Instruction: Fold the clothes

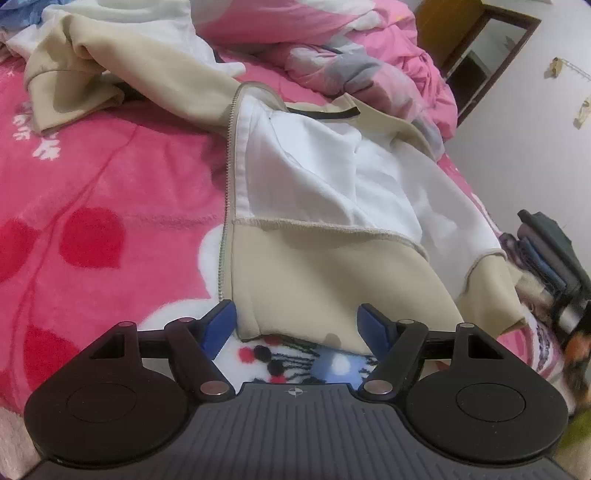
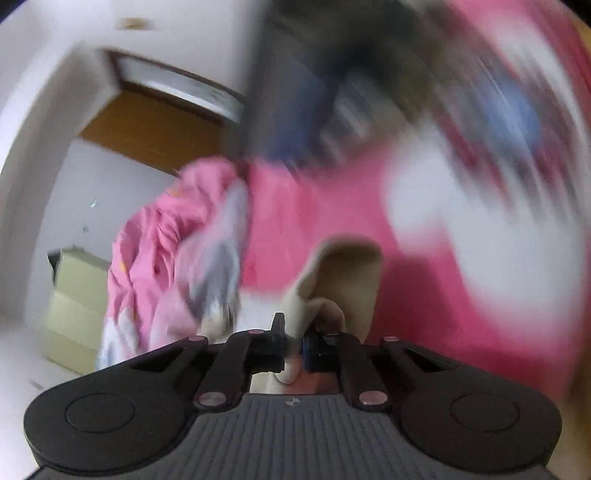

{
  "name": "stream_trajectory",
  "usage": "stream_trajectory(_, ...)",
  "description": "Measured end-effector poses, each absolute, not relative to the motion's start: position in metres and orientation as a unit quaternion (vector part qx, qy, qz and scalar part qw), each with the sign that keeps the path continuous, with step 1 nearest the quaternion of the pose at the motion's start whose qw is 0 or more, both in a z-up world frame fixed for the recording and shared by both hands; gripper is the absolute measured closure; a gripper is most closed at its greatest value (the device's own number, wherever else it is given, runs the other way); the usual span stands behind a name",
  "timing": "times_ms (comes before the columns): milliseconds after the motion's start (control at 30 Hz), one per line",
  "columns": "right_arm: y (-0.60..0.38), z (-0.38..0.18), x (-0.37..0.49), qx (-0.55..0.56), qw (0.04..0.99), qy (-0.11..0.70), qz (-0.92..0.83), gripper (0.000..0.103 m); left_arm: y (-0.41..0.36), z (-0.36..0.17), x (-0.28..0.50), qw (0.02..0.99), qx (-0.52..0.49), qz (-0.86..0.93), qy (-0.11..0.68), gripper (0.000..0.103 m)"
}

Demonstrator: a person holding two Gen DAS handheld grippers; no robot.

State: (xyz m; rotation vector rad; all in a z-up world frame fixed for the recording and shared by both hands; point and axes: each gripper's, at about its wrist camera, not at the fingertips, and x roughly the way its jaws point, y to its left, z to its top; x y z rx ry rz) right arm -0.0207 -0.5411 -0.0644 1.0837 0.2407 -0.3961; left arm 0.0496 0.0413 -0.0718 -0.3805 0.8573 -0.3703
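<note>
The left wrist view is sharp: the left gripper (image 1: 297,325) hangs spread wide over the hem of a beige zip jacket (image 1: 314,273), which lies opened on the bed's pink fleece blanket (image 1: 92,192), white lining up and zipper (image 1: 226,192) running along its left edge. A rumpled pink quilt (image 1: 332,33) lies behind it, and a stack of folded dark clothes (image 1: 550,251) sits at the right. The right wrist view is heavily blurred; only it shows the right gripper (image 2: 293,343) pressed together, pinching a fold of beige cloth (image 2: 343,280). White walls and a wooden door frame (image 2: 147,122) surround the bed.
</note>
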Motion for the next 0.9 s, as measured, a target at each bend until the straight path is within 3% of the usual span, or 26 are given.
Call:
stream_trajectory(167, -0.571, 0.012, 0.017, 0.313, 0.913, 0.078, -0.25, 0.092, 0.041, -0.074, 0.048, 0.879, -0.178, -0.181, 0.405, 0.03)
stream_trajectory(200, -0.572, 0.007, 0.026, 0.303, 0.91, 0.112, -0.26, 0.09, 0.041, -0.074, 0.047, 0.88, -0.175, -0.183, 0.402, 0.03)
stream_trajectory(267, -0.575, -0.003, 0.042, 0.282, 0.9, 0.179, -0.281, 0.063, 0.041, -0.074, 0.045, 0.882, -0.169, -0.188, 0.398, 0.03)
stream_trajectory(367, -0.565, -0.028, 0.037, 0.252, 0.886, 0.25, -0.299, 0.059, 0.045, -0.074, 0.041, 0.884, -0.166, -0.189, 0.394, 0.03)
stream_trajectory(600, -0.499, 0.008, -0.019, 0.143, 0.923, 0.201, -0.296, 0.05, 0.062, -0.074, 0.041, 0.885, -0.197, -0.186, 0.38, 0.03)
stream_trajectory(733, -0.434, 0.038, -0.035, 0.106, 0.964, 0.168, -0.175, 0.024, 0.061, -0.079, 0.054, 0.889, -0.204, -0.176, 0.37, 0.03)
stream_trajectory(767, -0.417, 0.044, -0.038, 0.099, 0.972, 0.161, -0.142, 0.021, 0.06, -0.082, 0.058, 0.89, -0.205, -0.172, 0.369, 0.031)
stream_trajectory(900, -0.366, 0.047, -0.045, 0.122, 0.978, 0.163, -0.037, 0.012, 0.061, -0.093, 0.056, 0.898, -0.22, -0.148, 0.352, 0.059)
